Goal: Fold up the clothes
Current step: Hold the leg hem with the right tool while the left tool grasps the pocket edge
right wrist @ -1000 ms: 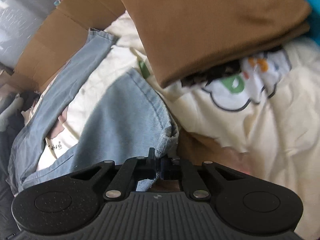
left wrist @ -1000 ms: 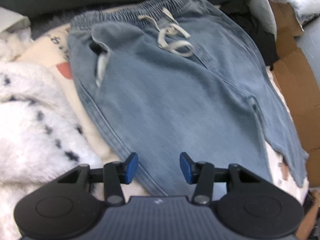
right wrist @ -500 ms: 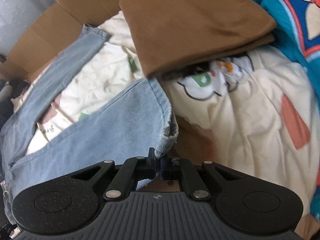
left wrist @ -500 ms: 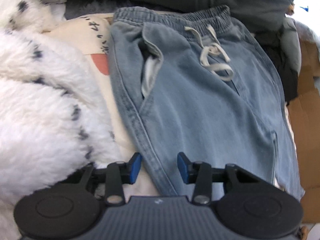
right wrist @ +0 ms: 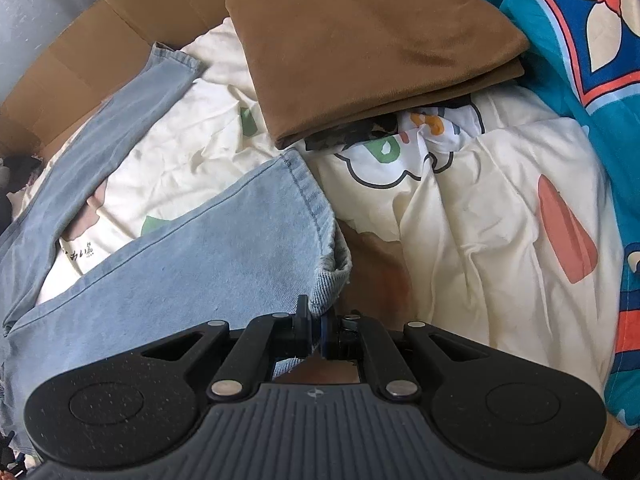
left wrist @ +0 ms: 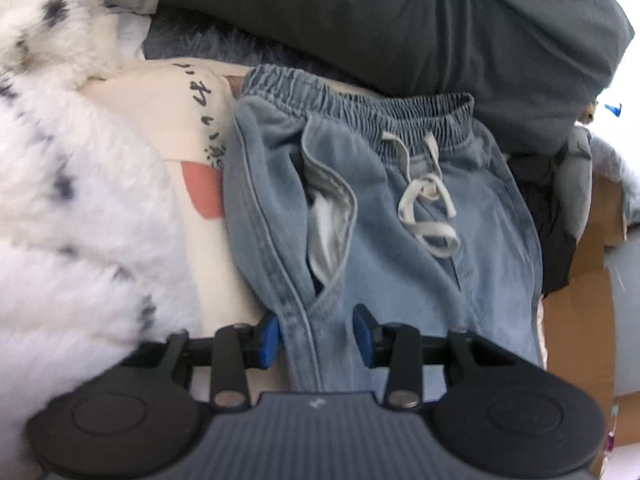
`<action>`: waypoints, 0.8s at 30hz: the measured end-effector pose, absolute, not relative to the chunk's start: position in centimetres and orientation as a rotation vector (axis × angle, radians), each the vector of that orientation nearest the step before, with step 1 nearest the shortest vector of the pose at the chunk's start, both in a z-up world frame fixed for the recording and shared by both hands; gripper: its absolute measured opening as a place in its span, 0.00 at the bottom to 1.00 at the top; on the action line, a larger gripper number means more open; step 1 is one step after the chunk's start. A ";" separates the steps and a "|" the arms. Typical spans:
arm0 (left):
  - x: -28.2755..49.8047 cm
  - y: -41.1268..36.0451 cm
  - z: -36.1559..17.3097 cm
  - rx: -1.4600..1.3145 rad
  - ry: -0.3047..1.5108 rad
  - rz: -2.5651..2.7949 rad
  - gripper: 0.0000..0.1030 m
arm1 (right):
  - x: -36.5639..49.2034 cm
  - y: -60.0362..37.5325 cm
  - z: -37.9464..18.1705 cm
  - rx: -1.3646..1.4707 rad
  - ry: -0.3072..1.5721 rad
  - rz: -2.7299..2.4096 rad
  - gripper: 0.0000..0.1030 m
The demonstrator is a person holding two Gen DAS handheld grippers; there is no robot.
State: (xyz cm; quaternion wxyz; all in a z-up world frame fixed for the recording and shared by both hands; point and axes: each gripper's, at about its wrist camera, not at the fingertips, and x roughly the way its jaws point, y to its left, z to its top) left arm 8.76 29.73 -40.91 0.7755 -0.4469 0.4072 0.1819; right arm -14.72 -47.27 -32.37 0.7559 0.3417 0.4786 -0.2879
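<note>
Light blue jeans [left wrist: 400, 272] lie flat on the bed, with the elastic waistband [left wrist: 360, 100] and white drawstring [left wrist: 428, 208] at the far end. My left gripper [left wrist: 317, 334] straddles the jeans' left side seam [left wrist: 296, 320] just below the pocket. Its jaws are closing, the fabric lies between the blue pads, and a gap still shows at the right pad. In the right wrist view, my right gripper [right wrist: 316, 324] is shut on the frayed hem corner [right wrist: 328, 280] of one jeans leg [right wrist: 192, 280]. The other leg [right wrist: 120, 120] stretches away to the left.
A white fluffy spotted blanket [left wrist: 80, 220] lies left of the jeans, with a dark grey pillow [left wrist: 400, 20] behind the waistband. Cardboard [left wrist: 580, 320] lines the right side. A folded brown garment [right wrist: 360, 48] rests on the cream printed sheet [right wrist: 480, 220], and a teal blanket [right wrist: 580, 60] lies at the right.
My left gripper moved from the middle of the jeans to their left side seam, nearer the waistband, and its jaws narrowed. My right gripper kept its grip on the hem and rose slightly.
</note>
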 end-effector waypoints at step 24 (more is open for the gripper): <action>8.9 31.7 -37.2 -0.741 1.081 0.453 0.07 | -16.0 -47.7 -34.2 0.746 1.078 -0.651 0.02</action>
